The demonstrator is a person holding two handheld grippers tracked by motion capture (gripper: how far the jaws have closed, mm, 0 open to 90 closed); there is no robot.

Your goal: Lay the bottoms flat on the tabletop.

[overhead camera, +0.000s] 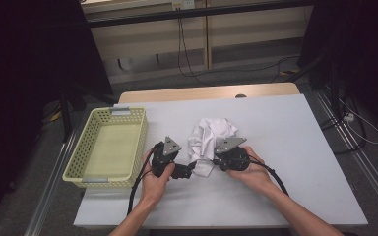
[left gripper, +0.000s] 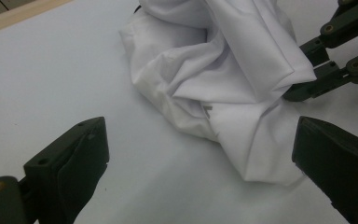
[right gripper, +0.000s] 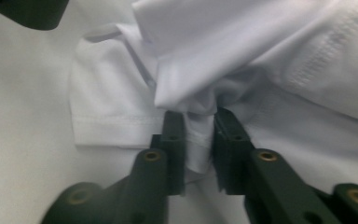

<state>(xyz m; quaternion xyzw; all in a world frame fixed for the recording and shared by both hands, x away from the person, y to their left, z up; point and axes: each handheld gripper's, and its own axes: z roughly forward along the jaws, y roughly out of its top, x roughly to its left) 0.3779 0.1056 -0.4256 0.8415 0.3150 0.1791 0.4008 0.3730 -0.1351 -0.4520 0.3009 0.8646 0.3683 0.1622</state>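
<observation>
High view: one crumpled white cloth (overhead camera: 209,140) mid-table, one yellow basket (overhead camera: 86,167) to its left, two grippers at the cloth's near edge. Left gripper view: left gripper (left gripper: 200,163) jaws wide apart, around the cloth's corner. Right gripper view: right gripper (right gripper: 199,142) pinching a cloth fold.

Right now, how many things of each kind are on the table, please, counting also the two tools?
White crumpled cloth: 1
Yellow perforated basket: 1
Black tools: 2, the left tool open beside the cloth, the right tool shut on a fold of it
Total: 4
</observation>
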